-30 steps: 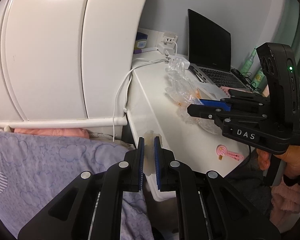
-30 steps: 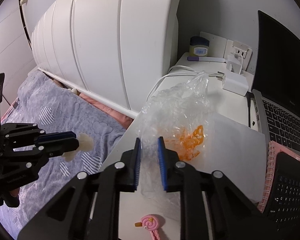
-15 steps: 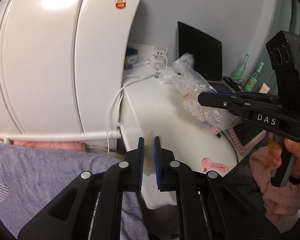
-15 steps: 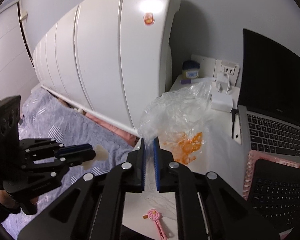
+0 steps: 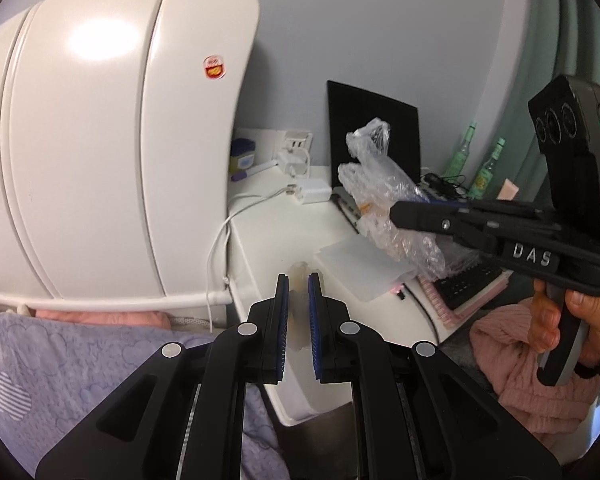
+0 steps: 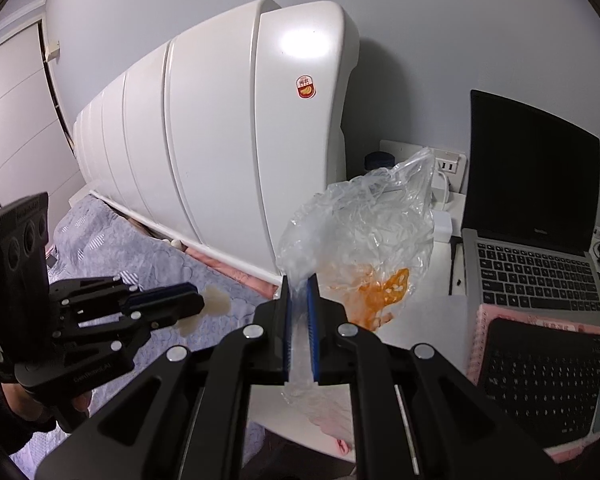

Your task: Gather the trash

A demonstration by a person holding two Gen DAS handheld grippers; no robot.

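While the right gripper (image 6: 299, 292) is clamping the bag (image 6: 360, 236) and the left gripper (image 5: 298, 292) is pinching a pale scrap (image 5: 300, 276), both pieces are awaiting a bin.

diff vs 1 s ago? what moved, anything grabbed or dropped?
The right gripper closed on the clear plastic bag and lifted it off the white desk; it now hangs clear. Both grippers rose. Unchanged: the left gripper stays shut on its small pale scrap; the laptop has not moved.

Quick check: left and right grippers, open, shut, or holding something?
Left gripper: shut on a small translucent scrap.
Right gripper: shut on the clear plastic bag.
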